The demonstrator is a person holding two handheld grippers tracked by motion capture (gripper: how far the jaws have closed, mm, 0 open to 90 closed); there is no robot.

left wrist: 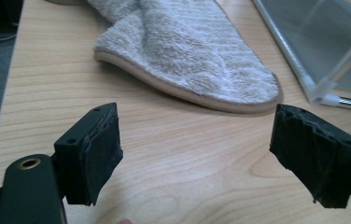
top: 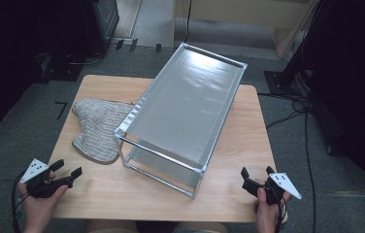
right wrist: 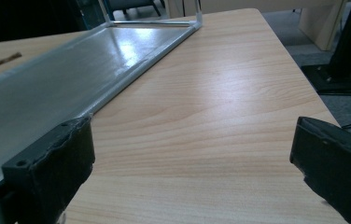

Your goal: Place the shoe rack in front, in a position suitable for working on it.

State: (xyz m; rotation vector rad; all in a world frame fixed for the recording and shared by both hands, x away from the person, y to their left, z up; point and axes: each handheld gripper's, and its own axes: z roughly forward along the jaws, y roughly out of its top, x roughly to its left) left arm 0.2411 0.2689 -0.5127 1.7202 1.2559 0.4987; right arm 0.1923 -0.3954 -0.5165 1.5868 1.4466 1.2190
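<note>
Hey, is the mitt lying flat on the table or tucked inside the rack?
Flat on the table; the mitt lies left of the rack, outside it.

grey carpet floor (top: 35, 109) around a light wooden table (top: 248, 145).

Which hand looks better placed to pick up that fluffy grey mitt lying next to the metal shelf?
Probably the left. The left tool is open and points at the grey terry-cloth mitt, with bare table between them. The right tool sits beyond the silver metal shelf rack.
</note>
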